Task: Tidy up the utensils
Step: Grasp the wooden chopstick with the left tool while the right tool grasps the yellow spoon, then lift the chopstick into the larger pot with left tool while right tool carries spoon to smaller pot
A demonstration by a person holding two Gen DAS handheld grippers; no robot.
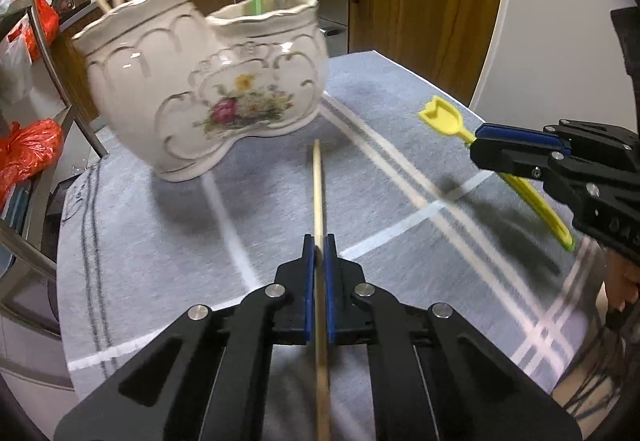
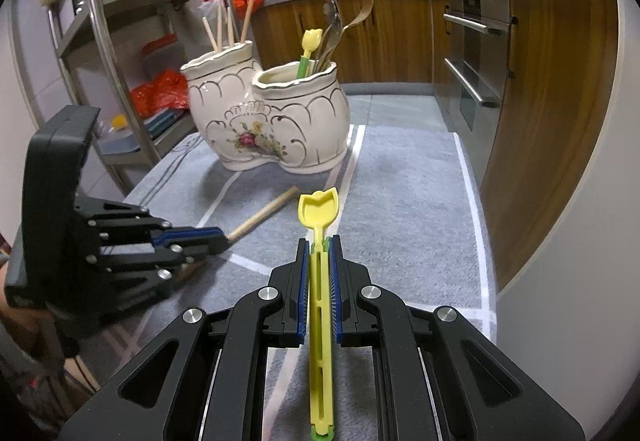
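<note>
Left tool (image 1: 319, 241) is pinching a wooden chopstick (image 1: 318, 193) lengthwise, tip aimed past the white floral two-pot ceramic holder (image 1: 208, 89), which sits ahead-left. Right tool (image 2: 319, 243) clamps a yellow tulip-shaped plastic fork (image 2: 318, 207), further back I reckon.

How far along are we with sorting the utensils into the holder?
Partly done. The ceramic holder already has chopsticks in its left pot, and a yellow spoon and metal cutlery in its right pot. In hand: the left gripper clamps a wooden chopstick; the right gripper clamps a second yellow spoon. Both still need dropping in. No other loose utensils show on the cloth.
</note>
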